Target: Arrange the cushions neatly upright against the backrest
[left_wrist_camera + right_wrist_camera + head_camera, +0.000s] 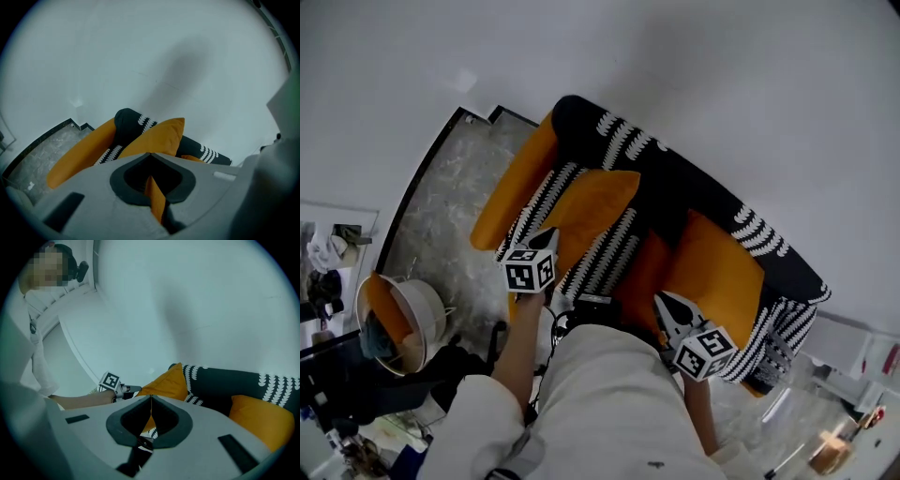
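A black sofa backrest (694, 187) with white patterns runs diagonally in the head view. An orange cushion (595, 202) with black-and-white patterned edges leans on it at the middle. A second orange cushion (712, 262) lies to its right and a third (511, 187) at the left end. My left gripper (546, 239) is shut at the middle cushion's near edge. In the left gripper view an orange sliver shows in the slit of the gripper (150, 154), below that cushion (157, 136). My right gripper (667, 305) is shut and empty, near the right cushion's front; in its own view the gripper (151, 397) faces the middle cushion (168, 383).
A grey marbled floor strip (441, 216) lies left of the sofa, with a round white bin (398, 319) and dark clutter below it. A glass table with small items (834, 441) sits at bottom right. The white wall (722, 75) rises behind the backrest. The person's white coat fills the lower middle.
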{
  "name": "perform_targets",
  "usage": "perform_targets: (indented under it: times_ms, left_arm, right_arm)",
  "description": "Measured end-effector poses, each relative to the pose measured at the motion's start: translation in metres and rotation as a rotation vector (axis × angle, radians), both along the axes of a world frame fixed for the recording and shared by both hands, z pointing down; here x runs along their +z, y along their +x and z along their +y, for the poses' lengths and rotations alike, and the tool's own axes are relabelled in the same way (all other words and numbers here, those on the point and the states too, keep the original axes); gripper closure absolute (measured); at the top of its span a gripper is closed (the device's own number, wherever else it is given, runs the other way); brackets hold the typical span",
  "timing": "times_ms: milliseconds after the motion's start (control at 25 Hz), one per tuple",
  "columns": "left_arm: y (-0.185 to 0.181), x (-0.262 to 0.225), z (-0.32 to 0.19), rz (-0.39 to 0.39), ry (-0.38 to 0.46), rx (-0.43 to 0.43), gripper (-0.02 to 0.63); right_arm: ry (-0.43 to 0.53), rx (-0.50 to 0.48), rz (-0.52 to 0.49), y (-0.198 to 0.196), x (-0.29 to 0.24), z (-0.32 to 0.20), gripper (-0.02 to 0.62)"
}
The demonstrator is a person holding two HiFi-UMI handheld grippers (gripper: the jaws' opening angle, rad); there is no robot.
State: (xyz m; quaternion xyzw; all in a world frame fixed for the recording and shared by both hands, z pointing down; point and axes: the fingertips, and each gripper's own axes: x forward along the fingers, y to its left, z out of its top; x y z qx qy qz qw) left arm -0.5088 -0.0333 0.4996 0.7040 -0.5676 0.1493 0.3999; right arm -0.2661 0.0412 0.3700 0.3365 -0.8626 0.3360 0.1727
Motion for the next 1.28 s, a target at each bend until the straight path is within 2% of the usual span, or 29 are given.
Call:
perform_targets:
  times_ms: [360,400,520,600,680,760,880,960,1080,1240,1280]
  left_arm:
    - [-0.021,0.041,-0.037,0.041,-0.046,0.087,0.595]
    - [-0.024,0.042,-0.042,0.051,-0.027,0.099,0.595]
    - [-0.040,0.019,-0.072,0.119,0.100,0.105,0.597]
    - [-0.055,0.015,-0.096,0.043,0.102,0.146,0.597]
    - [-0.062,0.027,-0.107,-0.057,0.050,0.192,0.597]
    - [-0.059,0.043,-0.108,-0.072,0.007,0.187,0.597]
    - [-0.048,0.061,-0.093,-0.045,-0.035,0.157,0.597]
    - [-0.035,0.069,-0.074,-0.013,-0.063,0.163,0.597]
    - [-0.009,0.089,-0.050,-0.033,-0.121,0.251,0.595]
    - [0.052,0.114,-0.018,-0.057,-0.185,0.411,0.591]
    - [0.069,0.117,-0.013,-0.058,-0.198,0.454,0.559]
  right_arm:
    - [-0.078,0.011,0.049,-0.022,0.016,-0.023,0.586]
    - [-0.085,0.010,0.053,-0.024,0.017,-0.023,0.586]
    - [-0.107,0.000,0.065,-0.031,0.019,-0.024,0.586]
    - [-0.124,-0.007,0.071,-0.036,0.023,-0.026,0.586]
    - [-0.148,-0.015,0.082,-0.038,0.032,-0.025,0.586]
    - [-0.186,-0.017,0.098,-0.037,0.047,-0.023,0.586]
    - [-0.322,-0.005,0.141,-0.032,0.099,-0.016,0.586]
    - [-0.352,0.004,0.172,-0.034,0.119,-0.015,0.586]
    - [-0.289,-0.021,0.152,-0.046,0.114,-0.030,0.586]
    - [-0.293,0.002,0.131,-0.036,0.113,-0.034,0.586]
    - [-0.294,0.021,0.132,-0.032,0.112,-0.034,0.586]
